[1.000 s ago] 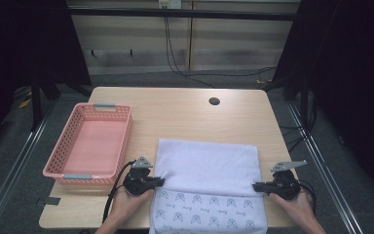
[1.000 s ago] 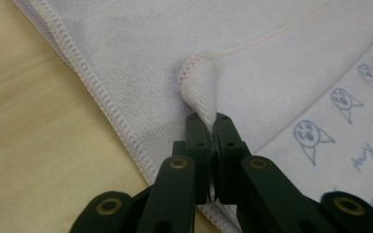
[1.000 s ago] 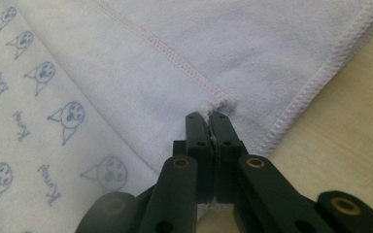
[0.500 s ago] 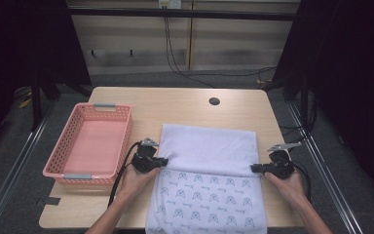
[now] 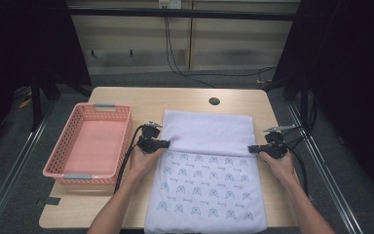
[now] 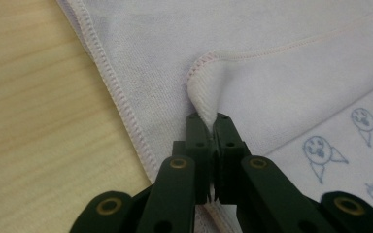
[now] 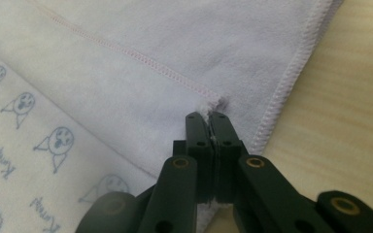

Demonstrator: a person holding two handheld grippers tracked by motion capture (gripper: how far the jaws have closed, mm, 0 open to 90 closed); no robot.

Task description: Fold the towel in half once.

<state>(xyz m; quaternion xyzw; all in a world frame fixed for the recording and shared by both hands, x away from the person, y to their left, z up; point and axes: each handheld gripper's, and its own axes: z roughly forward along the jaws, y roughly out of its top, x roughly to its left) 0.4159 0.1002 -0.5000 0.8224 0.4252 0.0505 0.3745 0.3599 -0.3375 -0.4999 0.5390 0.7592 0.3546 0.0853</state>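
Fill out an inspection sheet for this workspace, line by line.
Surface: light wooden table, with a round dark hole near its far edge.
Job's things: pale lilac towel with small blue printed figures, its plain side folded over the far half.
Clutter: empty pink plastic slotted basket left of the towel.
Grippers: left claw shut on a towel corner at the left edge; right claw shut on the corner at the right edge.
Cables: black cable trails from the left claw; more hang behind the table.
Surroundings: dark curtains at both sides, grey floor, metal rails.
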